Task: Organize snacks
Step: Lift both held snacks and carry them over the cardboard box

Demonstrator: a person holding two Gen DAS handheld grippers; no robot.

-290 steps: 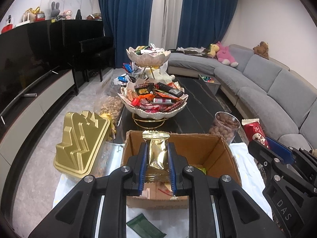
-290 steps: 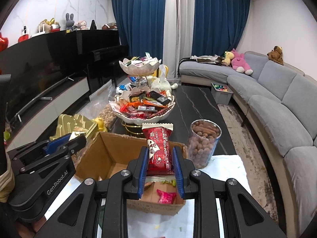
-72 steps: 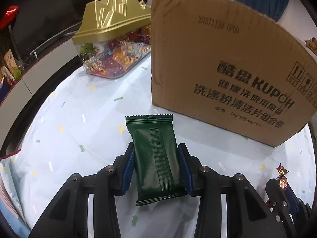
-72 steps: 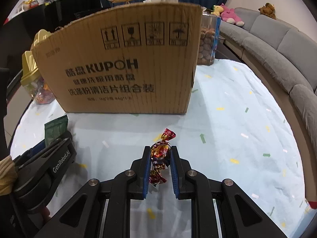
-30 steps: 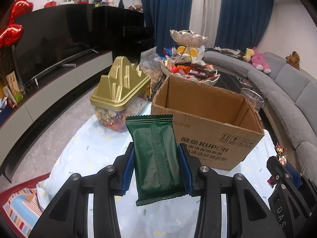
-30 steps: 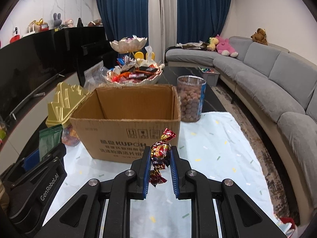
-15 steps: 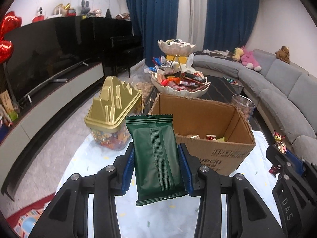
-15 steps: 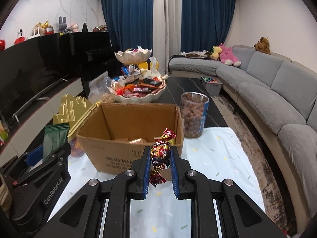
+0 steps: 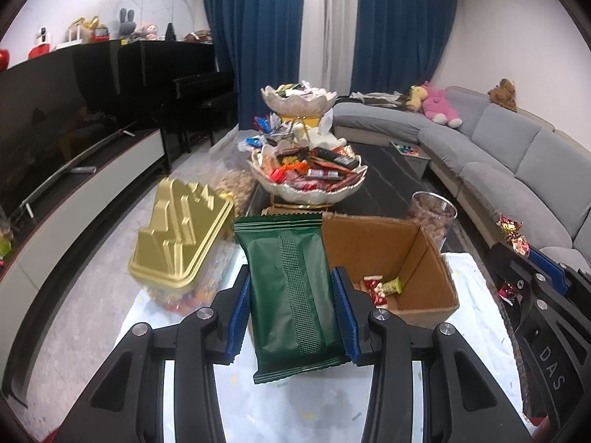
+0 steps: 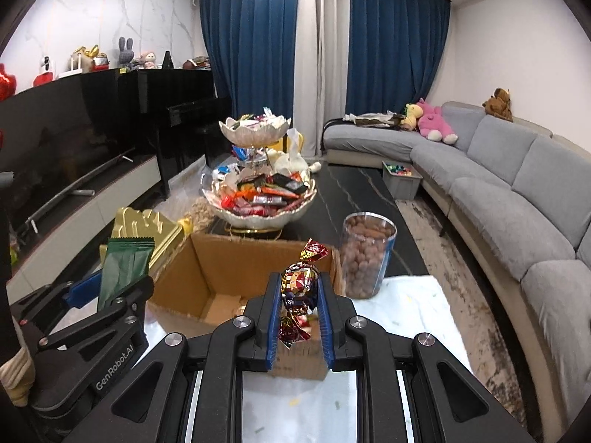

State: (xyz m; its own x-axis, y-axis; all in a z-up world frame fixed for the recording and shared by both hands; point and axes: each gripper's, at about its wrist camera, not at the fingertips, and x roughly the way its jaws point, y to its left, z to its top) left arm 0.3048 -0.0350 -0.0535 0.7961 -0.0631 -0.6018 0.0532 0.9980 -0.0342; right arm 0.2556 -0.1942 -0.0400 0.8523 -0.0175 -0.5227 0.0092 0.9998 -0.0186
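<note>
My left gripper (image 9: 291, 288) is shut on a dark green snack packet (image 9: 291, 295), held upright above the near left corner of an open cardboard box (image 9: 424, 254). A few wrapped sweets (image 9: 380, 288) lie on the box floor. My right gripper (image 10: 297, 295) is shut on a red and gold foil-wrapped candy (image 10: 299, 284), raised over the near side of the same box (image 10: 207, 265). In the left wrist view the right gripper (image 9: 517, 254) shows at the right edge with the candy (image 9: 511, 230). The green packet (image 10: 125, 269) and left gripper (image 10: 110, 291) appear at the left of the right wrist view.
A gold-lidded candy tub (image 9: 181, 236) stands left of the box. A clear jar of nuts (image 10: 365, 254) stands at its right. Behind is a two-tier snack bowl stand (image 9: 310, 173) on a dark table. A grey sofa (image 9: 517, 170) runs along the right.
Both grippers have risen with their loads and now look down into the open box. The box sits lower and closer in both views, and its inside is visible.
</note>
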